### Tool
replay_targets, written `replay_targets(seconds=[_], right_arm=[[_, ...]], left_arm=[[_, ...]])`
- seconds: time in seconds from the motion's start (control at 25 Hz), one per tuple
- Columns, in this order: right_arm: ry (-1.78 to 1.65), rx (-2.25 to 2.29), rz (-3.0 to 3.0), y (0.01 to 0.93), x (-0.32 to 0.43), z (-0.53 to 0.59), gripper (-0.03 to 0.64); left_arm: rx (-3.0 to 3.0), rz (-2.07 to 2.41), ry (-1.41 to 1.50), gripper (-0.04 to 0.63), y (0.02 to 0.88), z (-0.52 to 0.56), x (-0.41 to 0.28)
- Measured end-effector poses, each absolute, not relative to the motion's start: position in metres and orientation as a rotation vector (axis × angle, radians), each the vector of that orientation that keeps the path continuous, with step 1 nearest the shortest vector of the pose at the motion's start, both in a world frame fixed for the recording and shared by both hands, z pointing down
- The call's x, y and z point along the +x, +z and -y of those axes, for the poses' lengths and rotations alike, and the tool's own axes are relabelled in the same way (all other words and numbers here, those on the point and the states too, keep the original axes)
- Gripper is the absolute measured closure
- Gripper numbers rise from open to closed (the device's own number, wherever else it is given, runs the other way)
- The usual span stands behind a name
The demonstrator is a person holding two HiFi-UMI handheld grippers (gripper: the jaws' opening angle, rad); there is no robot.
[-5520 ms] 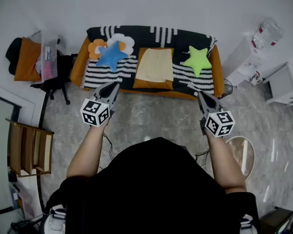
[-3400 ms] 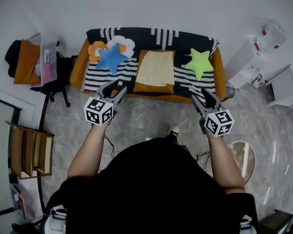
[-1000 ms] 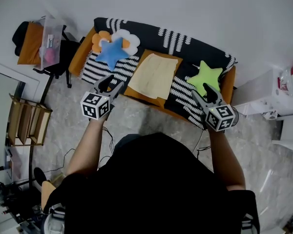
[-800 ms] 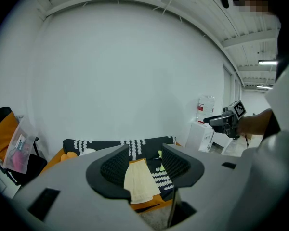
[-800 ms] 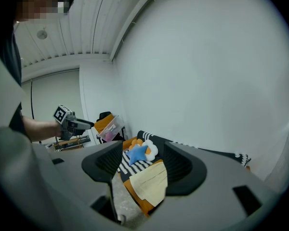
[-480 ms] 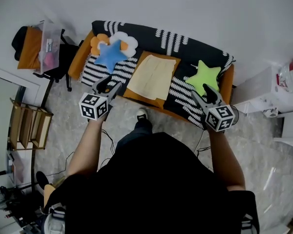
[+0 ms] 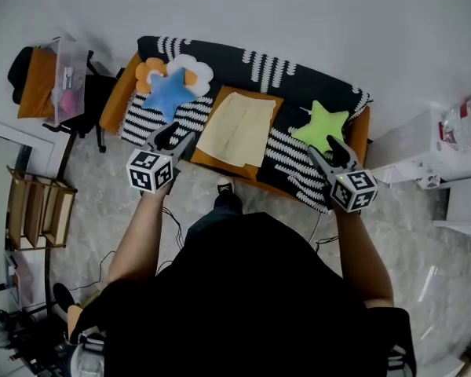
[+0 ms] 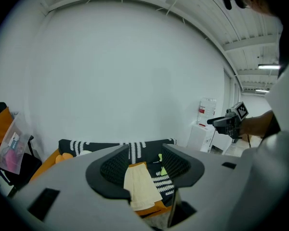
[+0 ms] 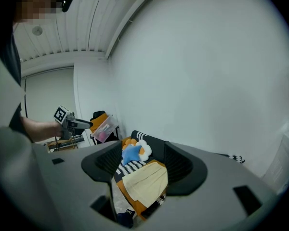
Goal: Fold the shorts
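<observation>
Pale yellow shorts (image 7: 239, 129) lie flat on the middle seat of an orange sofa (image 7: 116, 100) draped with a black-and-white striped blanket. My left gripper (image 7: 174, 138) is held in the air short of the sofa's front edge, left of the shorts, open and empty. My right gripper (image 7: 331, 149) hovers near the sofa's right end, also open and empty. In the left gripper view the shorts (image 8: 140, 189) show far off between the jaws of the left gripper (image 8: 145, 165). The right gripper view frames the shorts (image 9: 147, 186) between the jaws of the right gripper (image 9: 142, 165).
On the sofa lie a blue star cushion (image 7: 169, 91), a flower cushion (image 7: 190, 67) and a green star cushion (image 7: 320, 126). A chair with an orange cover and a clear bag (image 7: 55, 81) stands at the left, a wooden rack (image 7: 35, 210) below it, a white cabinet (image 7: 424, 159) at the right.
The person has stepped closer to the sofa, so it sits nearer both grippers. The left gripper's jaws opened since the earliest frame. A shoe now shows on the floor.
</observation>
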State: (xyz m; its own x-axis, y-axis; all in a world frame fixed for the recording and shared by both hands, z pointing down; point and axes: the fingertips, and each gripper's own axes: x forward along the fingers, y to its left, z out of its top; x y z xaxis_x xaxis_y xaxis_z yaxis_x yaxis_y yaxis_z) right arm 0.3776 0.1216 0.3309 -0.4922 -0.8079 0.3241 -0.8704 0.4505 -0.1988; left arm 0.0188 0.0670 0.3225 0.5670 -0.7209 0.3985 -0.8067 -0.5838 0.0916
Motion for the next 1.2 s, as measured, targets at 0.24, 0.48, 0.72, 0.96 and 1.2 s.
replay_targets(seconds=[0.24,0.48,0.72,0.96,1.2], right_arm=[[0.506,1.452,2.504,0.334,0.364,-0.083,0.334],[0.523,1.462,2.501,0.339,0.350,-0.024,0.334],[0.546,1.436,2.484,0.350,0.325,0.031,0.334],[0.594,1.442,2.456,0.367,0.304,0.080,0.334],[0.592,1.441,2.428,0.371,0.289,0.138,0.334]], left_arm=[[2.511,1.290,0.449,0.364,0.328,-0.029,-0.005],[2.485,1.306,0.466,0.364,0.339,0.023,-0.033],[2.456,1.309,0.465,0.364,0.350,0.079,-0.063],[2.434,1.288,0.476,0.363,0.367,0.134,-0.084],[2.436,1.267,0.470,0.362,0.373,0.197,-0.103]])
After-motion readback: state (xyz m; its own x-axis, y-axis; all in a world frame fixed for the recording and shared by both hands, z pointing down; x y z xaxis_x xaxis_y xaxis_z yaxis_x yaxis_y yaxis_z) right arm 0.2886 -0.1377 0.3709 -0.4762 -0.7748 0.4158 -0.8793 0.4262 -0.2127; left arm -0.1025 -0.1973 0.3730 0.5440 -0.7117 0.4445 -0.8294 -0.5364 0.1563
